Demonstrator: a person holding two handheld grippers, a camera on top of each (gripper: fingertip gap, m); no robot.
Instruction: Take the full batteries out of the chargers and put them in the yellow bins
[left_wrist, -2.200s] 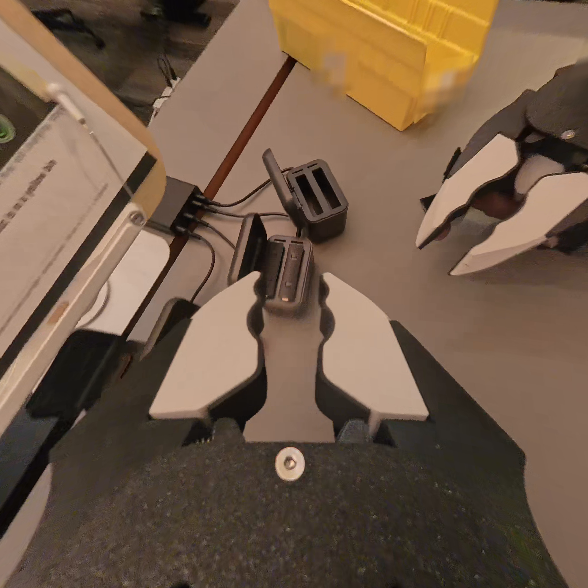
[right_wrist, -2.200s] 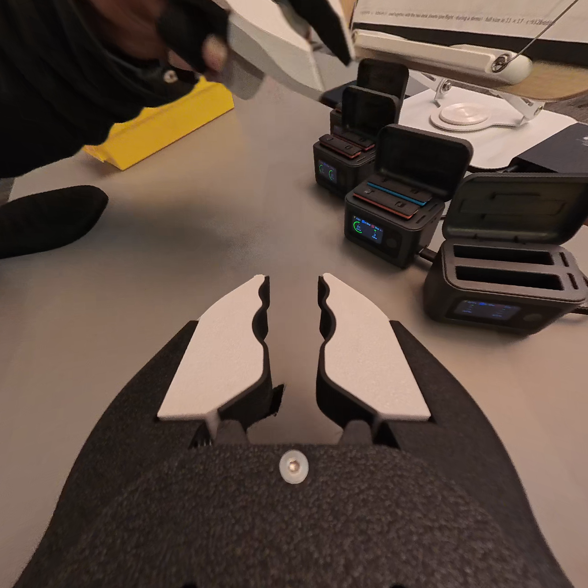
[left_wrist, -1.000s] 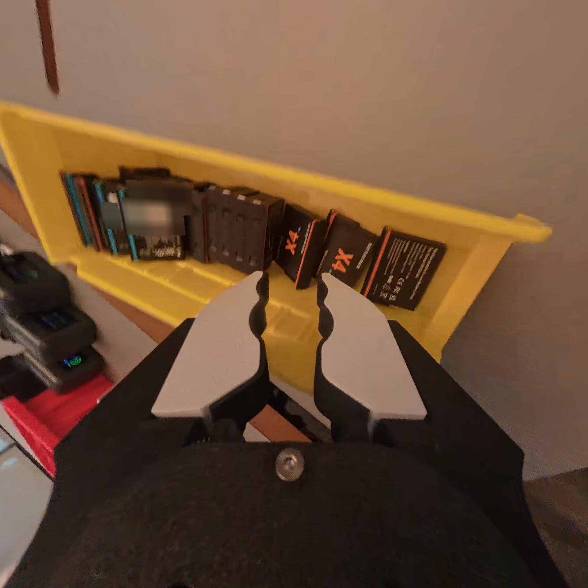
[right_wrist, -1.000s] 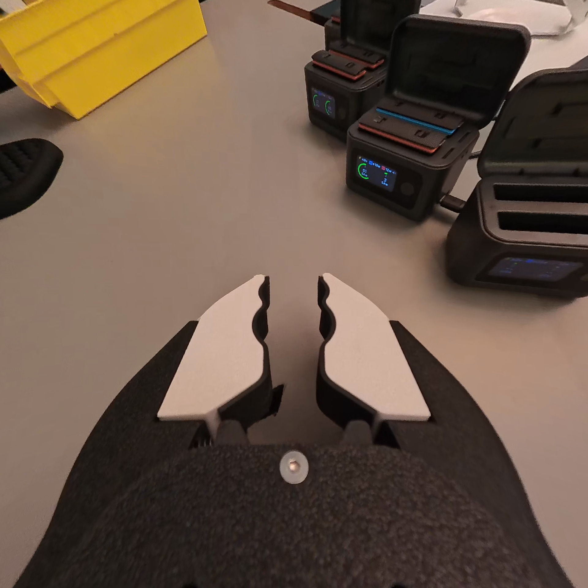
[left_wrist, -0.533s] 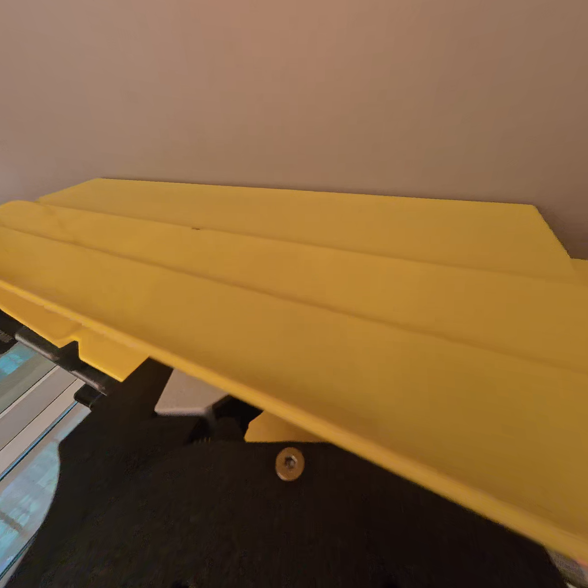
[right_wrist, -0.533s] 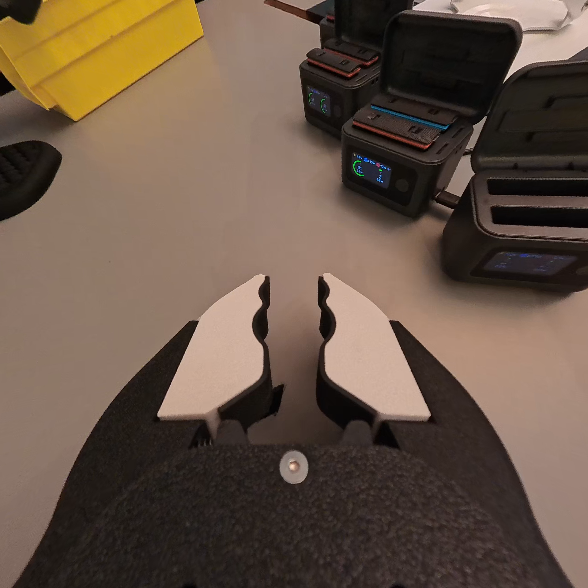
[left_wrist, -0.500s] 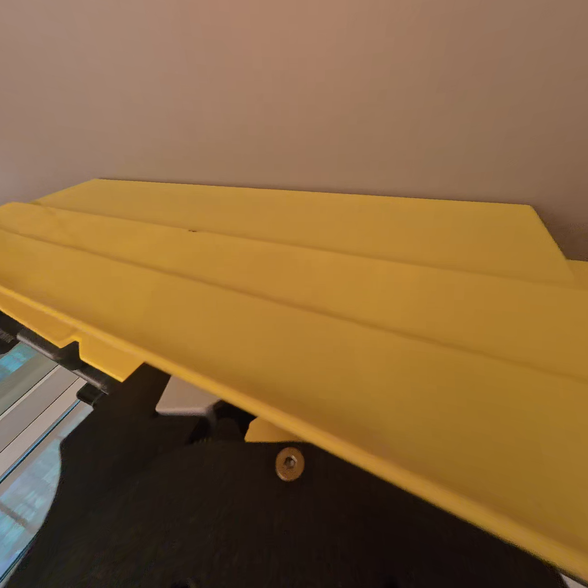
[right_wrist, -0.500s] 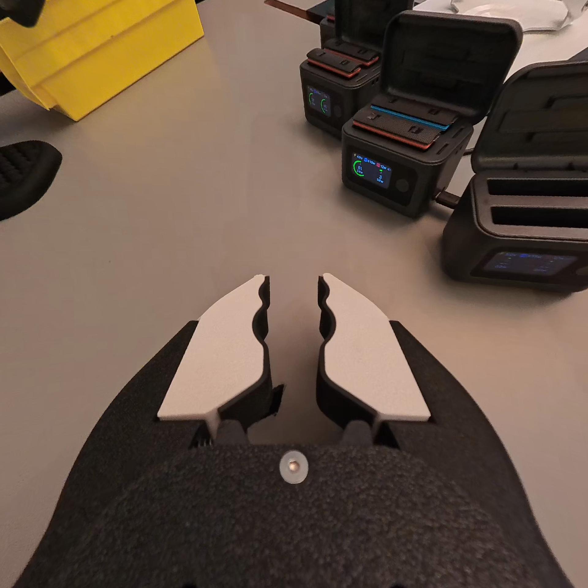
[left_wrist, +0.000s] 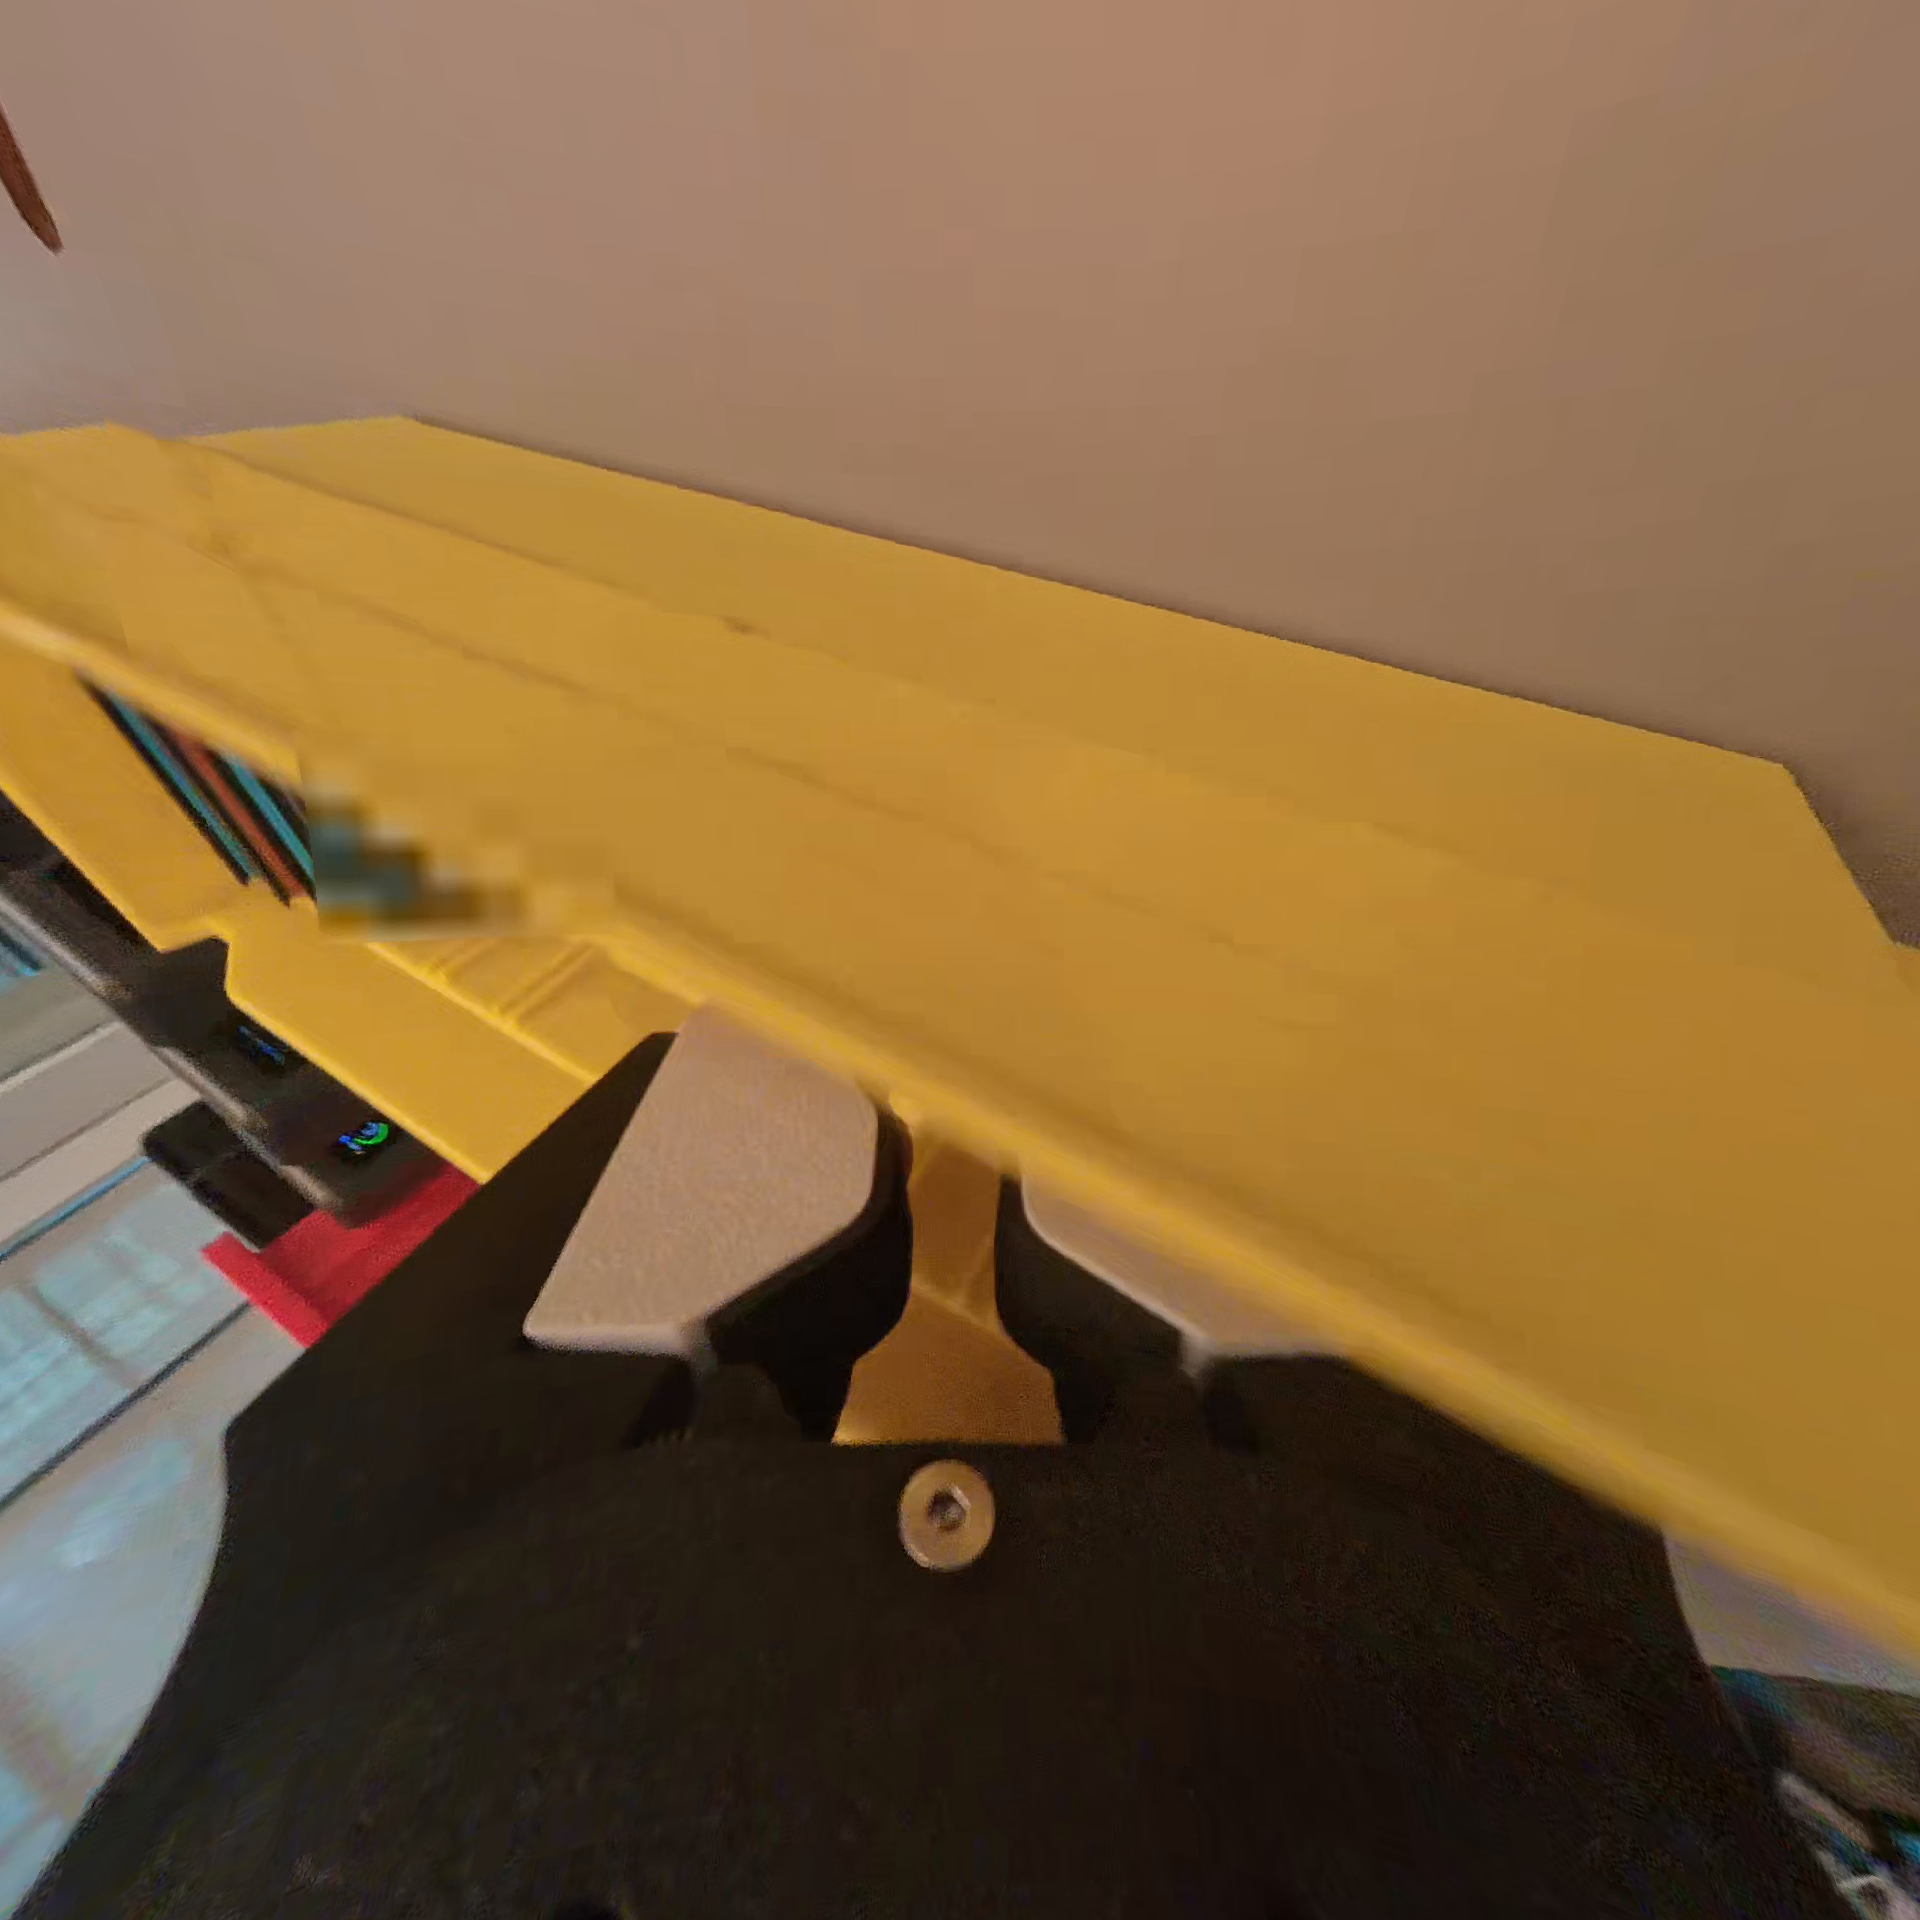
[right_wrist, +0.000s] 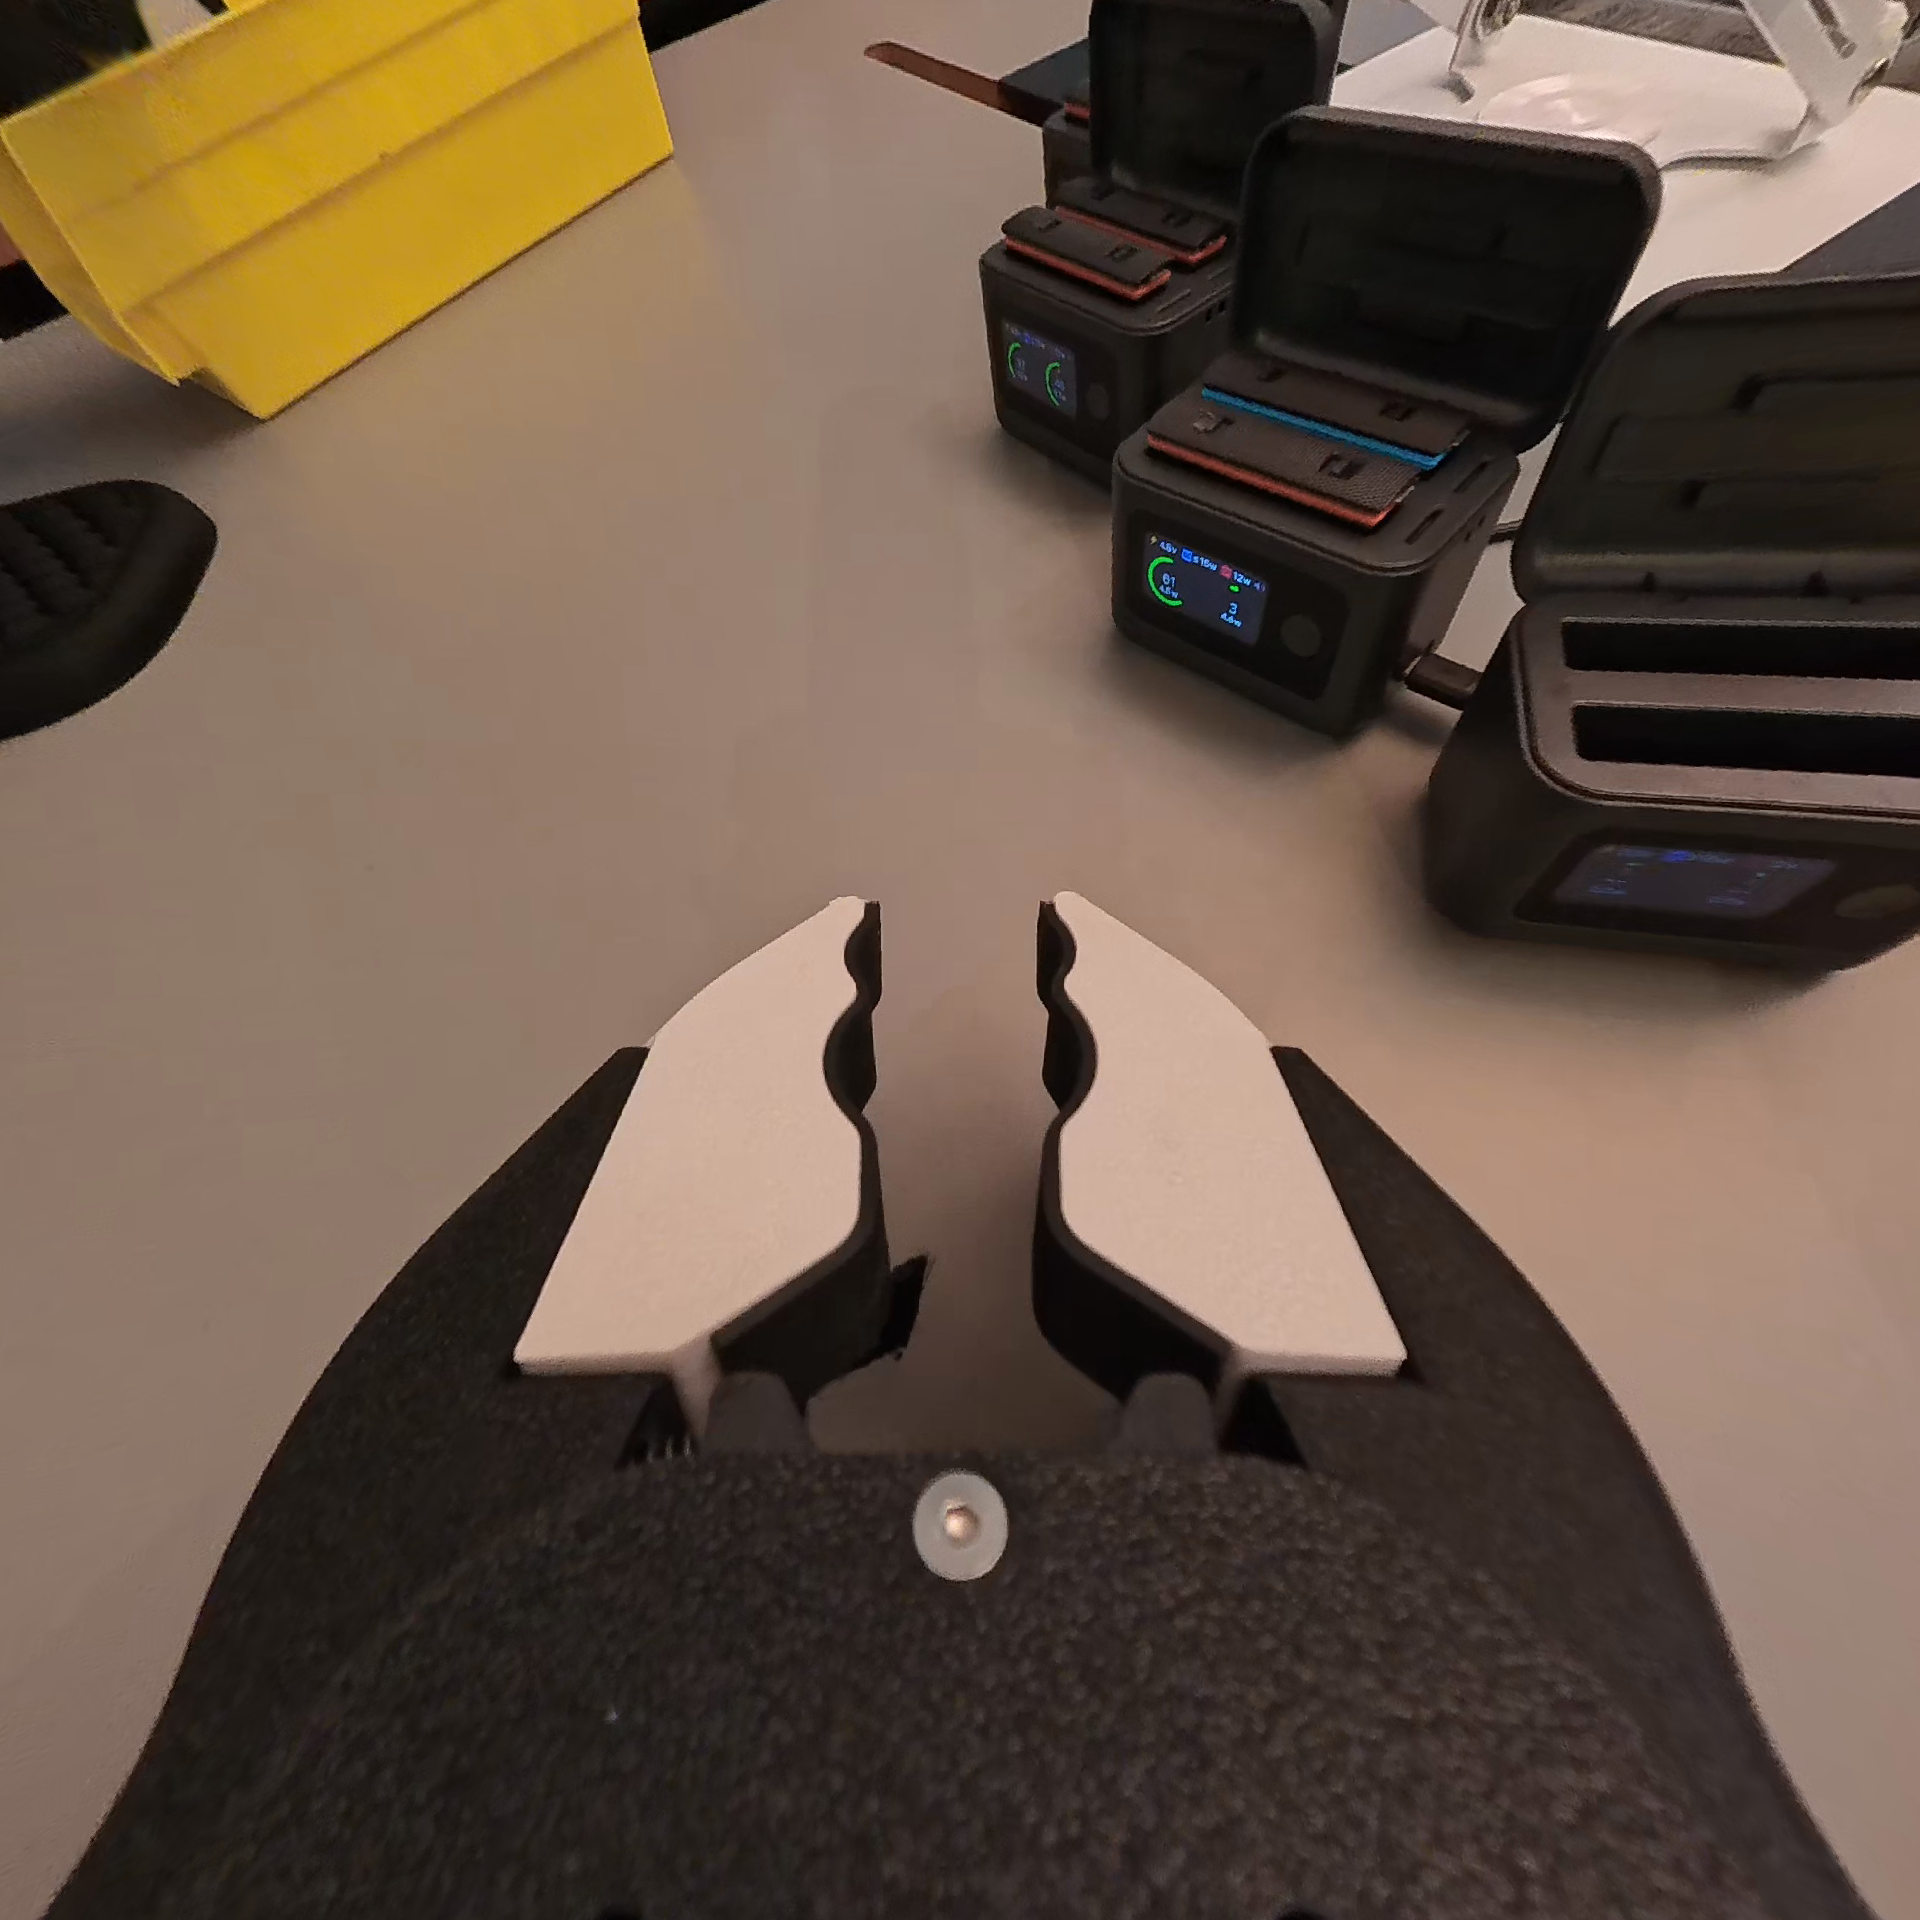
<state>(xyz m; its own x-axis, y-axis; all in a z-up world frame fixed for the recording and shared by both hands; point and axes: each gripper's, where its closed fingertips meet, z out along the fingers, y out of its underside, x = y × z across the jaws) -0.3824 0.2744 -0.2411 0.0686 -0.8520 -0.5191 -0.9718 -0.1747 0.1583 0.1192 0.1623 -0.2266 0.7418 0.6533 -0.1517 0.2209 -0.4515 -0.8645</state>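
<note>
On the grey table (right_wrist: 644, 665), the right gripper (right_wrist: 958, 914) hovers low with its two white fingers (right_wrist: 727, 1143) parted by a narrow gap and nothing between them. Ahead and to its right stand three dark chargers with their lids raised. The nearest charger (right_wrist: 1683, 810) shows two empty slots and a dim blue screen. The middle charger (right_wrist: 1278, 582) carries batteries (right_wrist: 1309, 457), one edged in blue and one in orange, above a lit display. The far charger (right_wrist: 1081, 332) holds orange-edged batteries as well. At the far left of this view sits the yellow bin (right_wrist: 343, 208), tilted, with its stepped outer wall facing the camera. A black textured object (right_wrist: 83, 592) lies at the left edge of the table.

From the left wrist view, the left gripper (left_wrist: 951, 1164) is pushed up close under the same yellow bin (left_wrist: 1039, 831), whose wall fills most of the frame and covers the fingertips. The bases of the fingers (left_wrist: 727, 1174) stand apart with yellow plastic showing between them, so the jaws seem to be open, though the picture is blurred and the tips are hidden. Inside the bin, at the left, a row of stored batteries (left_wrist: 208, 790) shows blue and orange edges.
</note>
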